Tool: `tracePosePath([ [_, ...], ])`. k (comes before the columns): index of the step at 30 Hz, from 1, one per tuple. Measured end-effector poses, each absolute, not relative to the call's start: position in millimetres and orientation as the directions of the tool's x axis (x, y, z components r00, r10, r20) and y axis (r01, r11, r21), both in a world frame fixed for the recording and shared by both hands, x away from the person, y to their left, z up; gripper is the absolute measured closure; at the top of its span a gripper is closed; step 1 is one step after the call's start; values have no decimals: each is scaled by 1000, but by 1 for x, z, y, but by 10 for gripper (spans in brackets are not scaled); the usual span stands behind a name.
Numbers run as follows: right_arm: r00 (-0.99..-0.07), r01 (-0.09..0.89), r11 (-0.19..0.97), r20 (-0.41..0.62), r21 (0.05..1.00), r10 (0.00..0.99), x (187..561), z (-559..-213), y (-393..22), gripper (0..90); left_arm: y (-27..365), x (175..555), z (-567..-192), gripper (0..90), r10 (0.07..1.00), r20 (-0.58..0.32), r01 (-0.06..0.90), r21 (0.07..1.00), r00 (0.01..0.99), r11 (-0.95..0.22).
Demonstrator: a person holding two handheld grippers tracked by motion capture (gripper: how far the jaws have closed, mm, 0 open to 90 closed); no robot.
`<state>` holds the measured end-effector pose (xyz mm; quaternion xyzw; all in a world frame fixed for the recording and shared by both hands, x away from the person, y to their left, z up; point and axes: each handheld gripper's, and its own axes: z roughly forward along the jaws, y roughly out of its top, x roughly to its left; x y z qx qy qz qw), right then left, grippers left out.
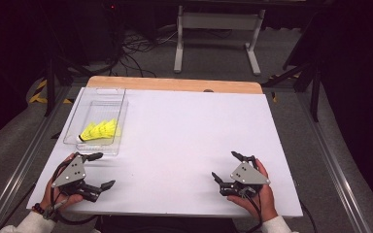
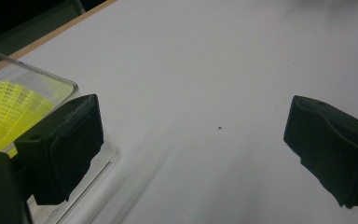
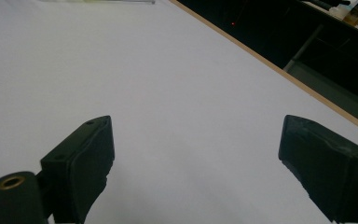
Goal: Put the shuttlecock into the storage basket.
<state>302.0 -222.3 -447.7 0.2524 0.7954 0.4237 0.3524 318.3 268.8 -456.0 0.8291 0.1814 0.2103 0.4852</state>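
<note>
A white table top (image 1: 189, 141) with a wooden far edge is standing on grey floor (image 1: 291, 48). Beyond it, a white metal frame (image 1: 218, 29) and tangled black cables (image 1: 136, 48) are lying in darkness.

You are working in what looks like a lab or test room, not a home. Your table (image 1: 184, 131) in the middle of the frame is a bare white board with a plain wooden edge along its far side. Metal rails (image 1: 14, 170) run down the lower left and lower right, set on grey carpet (image 1: 291, 121). At the top left, loose black cables (image 1: 136, 48) sprawl over the floor. At the top centre stands the white metal frame (image 1: 218, 29) of another table. Yellow-and-black hazard tape (image 1: 40, 92) marks the floor at the left, and the surroundings are dark.
</note>
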Motion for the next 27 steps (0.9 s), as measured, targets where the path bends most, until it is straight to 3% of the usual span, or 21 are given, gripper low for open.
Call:
tracePosePath([
  [27, -632, 108, 511, -337, 853, 697, 302, -456, -215, 106, 268, 322, -454, 38, 524, 185, 79, 894, 831, -440],
])
